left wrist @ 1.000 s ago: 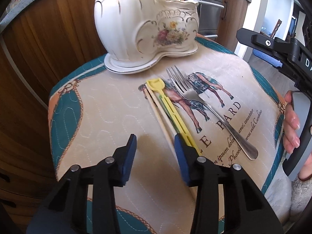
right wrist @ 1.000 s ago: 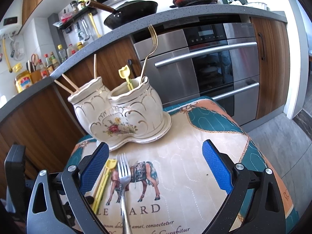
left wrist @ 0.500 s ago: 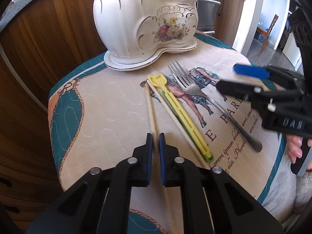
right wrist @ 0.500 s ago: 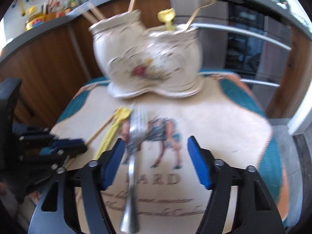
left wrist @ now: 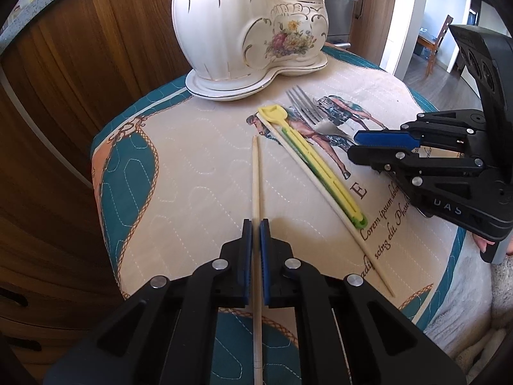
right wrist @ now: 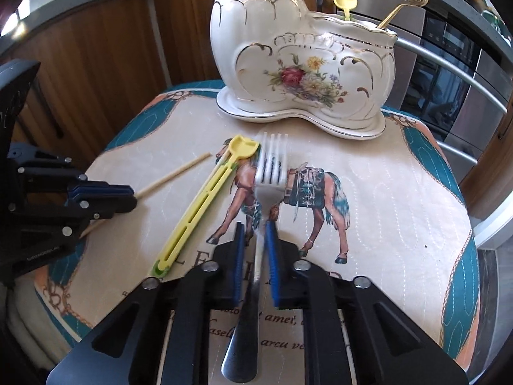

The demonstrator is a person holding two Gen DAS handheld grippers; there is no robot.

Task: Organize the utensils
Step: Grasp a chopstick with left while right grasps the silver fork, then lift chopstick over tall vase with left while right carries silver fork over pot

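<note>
The steel fork [right wrist: 268, 173] lies on the quilted horse-print mat [right wrist: 384, 199] of the worktop, tines toward the ceramic holder [right wrist: 301, 64], its neck between the blue pads of the right hand-held gripper [right wrist: 256, 250], whose jaws are closing on it. Whether both pads already press the metal is hard to tell; one pad looks just clear of it. Left of it, the left hand-held gripper [left wrist: 255, 250] is pinched shut on a pale wooden chopstick [left wrist: 255, 173], which points toward the holder.

This is the pick-up step, both hands at once. Next each piece needs lifting, tipping upright, and lowering into a compartment of the holder.

A second chopstick [left wrist: 333, 205] and a yellow plastic pick [left wrist: 307, 157] stay on the mat, between the two grasped pieces. The fork is shiny and slim-handled, so it may twist in the grip.
</note>
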